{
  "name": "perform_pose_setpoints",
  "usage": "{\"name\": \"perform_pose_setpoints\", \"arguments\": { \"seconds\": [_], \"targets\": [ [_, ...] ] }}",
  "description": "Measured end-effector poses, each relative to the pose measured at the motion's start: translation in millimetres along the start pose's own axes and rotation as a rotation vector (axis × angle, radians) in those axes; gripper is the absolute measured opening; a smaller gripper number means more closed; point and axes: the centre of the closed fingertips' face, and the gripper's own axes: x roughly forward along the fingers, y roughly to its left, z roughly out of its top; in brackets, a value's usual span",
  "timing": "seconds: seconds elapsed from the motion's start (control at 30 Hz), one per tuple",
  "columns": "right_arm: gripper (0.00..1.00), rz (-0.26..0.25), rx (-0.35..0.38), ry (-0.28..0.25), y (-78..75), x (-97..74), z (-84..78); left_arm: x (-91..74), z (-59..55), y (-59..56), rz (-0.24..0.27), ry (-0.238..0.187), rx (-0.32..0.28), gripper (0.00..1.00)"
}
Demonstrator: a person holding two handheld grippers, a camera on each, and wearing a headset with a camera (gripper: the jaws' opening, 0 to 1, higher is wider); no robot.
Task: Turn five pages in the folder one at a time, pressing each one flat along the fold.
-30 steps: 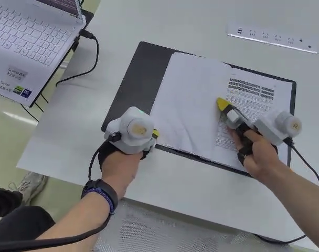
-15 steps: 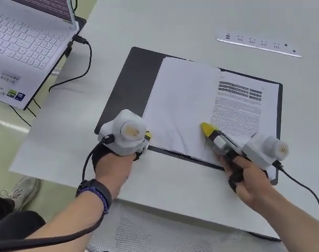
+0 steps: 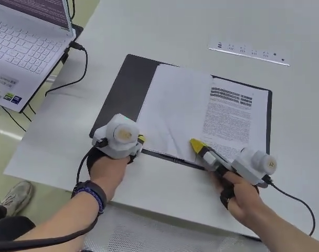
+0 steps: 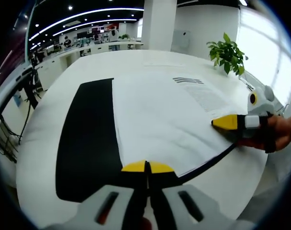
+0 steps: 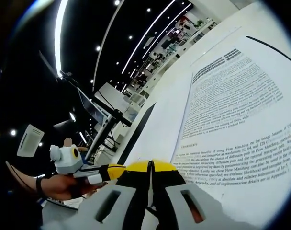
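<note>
While the folder [image 3: 125, 86] lies open on the white table [image 3: 165, 26], its near edge sits close to the table's own near edge, and both grippers work in that narrow strip. The left gripper [image 3: 140, 139] is at the folder's near left corner, jaws pressed together on nothing, tips on the black cover just beside the lower corner of the blank page [image 3: 175, 107]. The right gripper [image 3: 196, 144] is further right along the same near edge, jaws also closed and empty, yellow tips on the fold where the blank page meets the printed page [image 3: 233, 118]. Beyond the folder's far edge the table runs bare up to a power strip [image 3: 248, 52]; left of the folder stands a laptop [image 3: 23, 42], with its cable [image 3: 81, 68] between the two. The left gripper view adds a potted plant [image 4: 227, 52] beyond the folder's far right corner — and shows the paper's near edge standing slightly off the cover. The right gripper view brings the print up close.
</note>
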Motion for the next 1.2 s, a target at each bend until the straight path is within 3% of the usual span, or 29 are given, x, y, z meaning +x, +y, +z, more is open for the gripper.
{"name": "perform_pose_setpoints", "arguments": {
  "seconds": [0.1, 0.27, 0.4, 0.53, 0.63, 0.73, 0.9, 1.0, 1.2],
  "targets": [
    [0.00, 0.000, -0.002, 0.015, 2.0, -3.5, -6.1, 0.0, -0.3, 0.2, 0.011, -0.006, -0.018, 0.00],
    [0.00, -0.020, 0.012, 0.027, 2.2, -5.4, -9.7, -0.9, -0.3, 2.3, 0.021, -0.025, -0.103, 0.00],
    [0.00, -0.042, 0.031, 0.037, 1.5, -6.7, -12.7, -1.6, -0.8, 0.6, 0.034, -0.032, -0.117, 0.00],
    [0.00, -0.056, 0.063, 0.044, 4.9, -14.1, -17.5, -4.4, -5.1, -4.8, 0.043, -0.018, -0.147, 0.00],
    [0.00, -0.071, 0.062, 0.049, 6.5, -20.4, -17.6, -8.3, -7.0, -6.3, 0.035, -0.002, -0.135, 0.02],
    [0.00, -0.084, 0.024, 0.069, 7.3, -30.1, -18.5, -18.9, -3.5, -2.8, 0.034, -0.007, -0.159, 0.10],
    [0.00, -0.109, -0.011, 0.053, 4.5, -46.8, -10.4, -31.3, 1.8, -0.7, 0.032, -0.031, -0.144, 0.13],
    [0.07, -0.135, -0.069, 0.051, 1.1, -58.7, -2.4, -38.5, 5.6, 2.1, 0.033, -0.044, -0.141, 0.16],
    [0.19, -0.185, -0.169, 0.052, -3.8, -80.6, 15.1, -51.3, 15.1, -4.4, 0.015, -0.066, -0.097, 0.22]
  ]
}}
